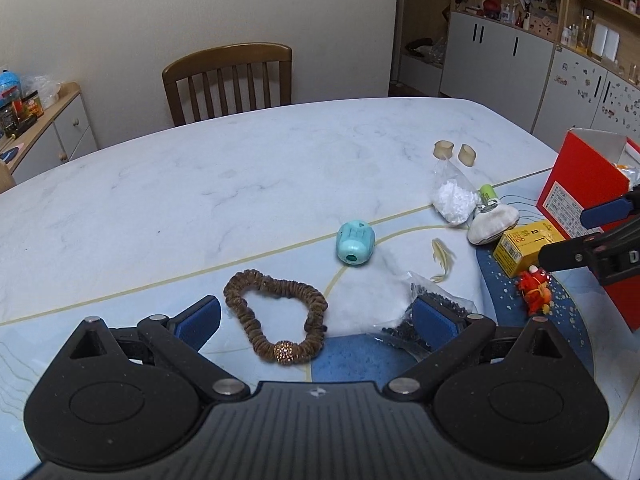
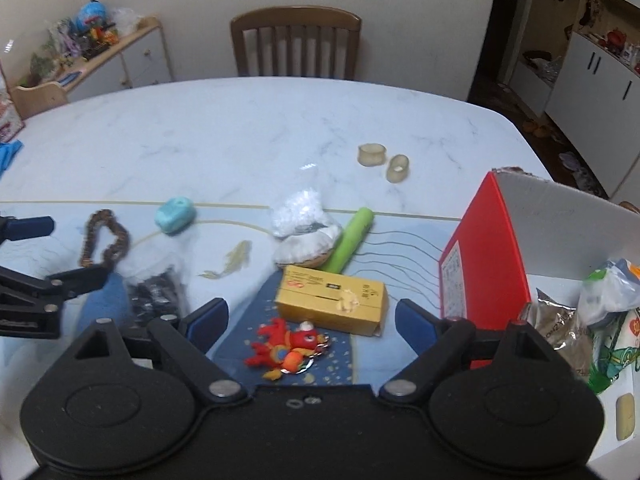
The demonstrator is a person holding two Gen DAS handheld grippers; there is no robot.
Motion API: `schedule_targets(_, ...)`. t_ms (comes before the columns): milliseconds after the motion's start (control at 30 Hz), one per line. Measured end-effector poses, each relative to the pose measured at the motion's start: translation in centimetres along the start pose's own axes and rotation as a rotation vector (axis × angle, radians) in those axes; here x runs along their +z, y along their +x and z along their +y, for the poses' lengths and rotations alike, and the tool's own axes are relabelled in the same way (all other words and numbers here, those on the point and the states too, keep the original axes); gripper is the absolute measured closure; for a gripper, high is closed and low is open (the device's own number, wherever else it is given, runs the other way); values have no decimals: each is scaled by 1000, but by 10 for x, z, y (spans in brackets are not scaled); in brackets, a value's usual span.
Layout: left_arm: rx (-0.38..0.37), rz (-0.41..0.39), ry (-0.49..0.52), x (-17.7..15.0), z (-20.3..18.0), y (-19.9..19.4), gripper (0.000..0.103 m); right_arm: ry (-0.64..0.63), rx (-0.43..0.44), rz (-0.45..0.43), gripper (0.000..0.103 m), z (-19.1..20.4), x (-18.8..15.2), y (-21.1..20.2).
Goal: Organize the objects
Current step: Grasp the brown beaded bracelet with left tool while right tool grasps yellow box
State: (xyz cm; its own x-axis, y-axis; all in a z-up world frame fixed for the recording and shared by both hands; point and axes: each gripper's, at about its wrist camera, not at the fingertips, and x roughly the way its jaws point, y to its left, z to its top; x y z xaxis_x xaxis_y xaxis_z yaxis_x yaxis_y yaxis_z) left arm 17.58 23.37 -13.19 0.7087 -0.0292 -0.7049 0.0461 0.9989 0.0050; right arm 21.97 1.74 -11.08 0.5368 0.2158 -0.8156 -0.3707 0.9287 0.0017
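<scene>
- Our left gripper (image 1: 316, 316) hangs with its blue pads spread wide and nothing pinched; the brown scrunchie (image 1: 276, 316) lies on the table between them, nearer the left pad, and a clear bag of dark beads (image 1: 432, 312) sits by the right pad.
- Our right gripper (image 2: 312, 316) is likewise spread and empty, poised over the red plush toy (image 2: 288, 344), with the yellow box (image 2: 332, 300) just beyond.
- Only the right wrist view looks into the red carton (image 2: 484, 256) at the right: snack packets (image 2: 580, 320) are already inside (the left view gives us just its outer wall).
- The left view shows the teal sharpener (image 1: 355, 243) clearly, at mid-table.
- Both views show two beige rings (image 2: 384, 162) farther off, a bag of white bits (image 1: 454, 196) and a green tube (image 2: 350, 240) beside a pale shell-like lump (image 1: 492, 222).
- A wooden chair (image 1: 228, 80) stands at the table's (image 1: 200, 168) far side.
</scene>
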Motion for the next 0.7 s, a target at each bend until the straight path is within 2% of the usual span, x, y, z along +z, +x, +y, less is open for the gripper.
schedule_targets(233, 24, 15, 3, 3, 2, 14, 4, 32, -20, 19, 14, -6, 4, 18)
schedule_targets(300, 15, 18, 5, 5, 1, 17, 15, 36, -20, 25, 16, -7, 4, 21)
schedule_targets(433, 17, 34, 14, 7, -3, 23, 22, 43, -22, 38, 17, -6, 5, 27)
schedule_targets(567, 28, 69, 6, 7, -2, 31, 39, 46, -27, 43, 19, -6, 6, 33)
schedule_targets(667, 32, 80, -8, 5, 1, 35, 41, 47, -31, 45, 20, -7, 7, 35)
schedule_targets(700, 32, 82, -7, 5, 1, 36, 47, 47, -34, 46, 21, -7, 7, 36)
